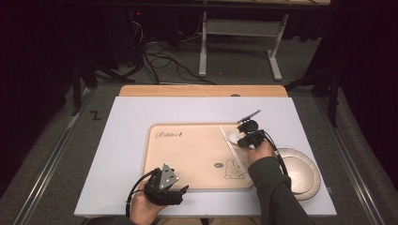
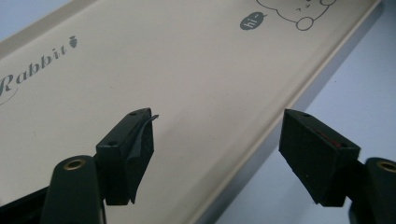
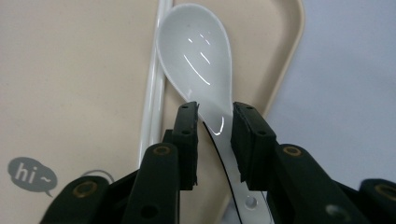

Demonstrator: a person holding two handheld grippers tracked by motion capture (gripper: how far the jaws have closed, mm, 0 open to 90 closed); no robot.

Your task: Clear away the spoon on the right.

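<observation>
Right claw [image 3: 214, 135] grips the white spoon [image 3: 198, 56] over the tray [image 3: 70, 70].

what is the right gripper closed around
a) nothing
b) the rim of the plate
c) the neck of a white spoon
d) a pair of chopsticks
c: in the right gripper view the right gripper has both jaws pressed on the narrow neck of the white spoon, whose bowl lies over the beige tray beside the white chopsticks.

A lab-like recording room: dark curtained surroundings, tangled cables [image 1: 159, 58] on grey carpet, a white bench frame [image 1: 239, 42], and a staged tabletop [image 1: 122, 140]
</observation>
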